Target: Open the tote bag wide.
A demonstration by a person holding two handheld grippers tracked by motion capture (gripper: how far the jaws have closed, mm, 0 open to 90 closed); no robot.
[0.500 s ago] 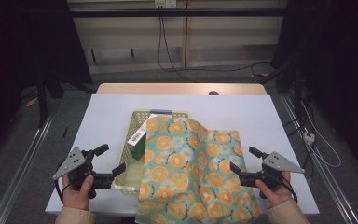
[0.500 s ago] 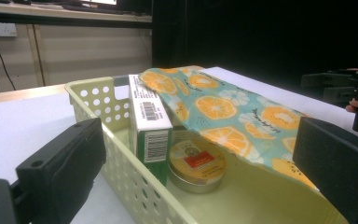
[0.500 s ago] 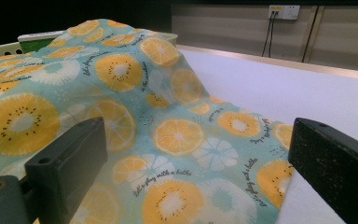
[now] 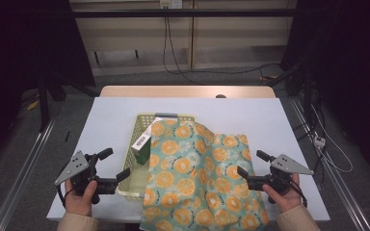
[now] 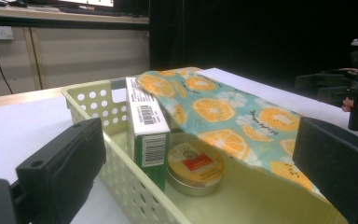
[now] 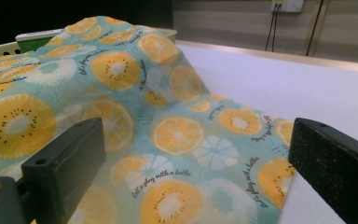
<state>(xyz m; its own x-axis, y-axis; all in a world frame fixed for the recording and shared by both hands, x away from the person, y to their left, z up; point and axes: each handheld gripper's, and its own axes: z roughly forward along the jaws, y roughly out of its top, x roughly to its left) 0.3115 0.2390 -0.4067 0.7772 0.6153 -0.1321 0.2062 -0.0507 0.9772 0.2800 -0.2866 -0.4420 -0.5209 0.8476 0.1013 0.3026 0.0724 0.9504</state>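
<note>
A pale yellow perforated basket [image 4: 140, 124] sits at the middle of the white table. A teal cloth printed with orange slices [image 4: 197, 178] drapes over the basket's right side and spreads across the table to the front edge. Inside the basket, a green and white box [image 5: 144, 126] stands upright with a round tin [image 5: 196, 168] beside it, partly under the cloth. My left gripper [image 4: 116, 163] is open at the basket's near left corner and holds nothing. My right gripper [image 4: 250, 162] is open at the cloth's right edge, its jaws wide apart and clear of the fabric.
The white table [image 4: 279, 125] has bare surface behind and on both sides of the basket. A wooden strip [image 4: 188, 91] runs along its far edge. Cables [image 4: 318, 139] hang off to the right, and metal rails flank the table.
</note>
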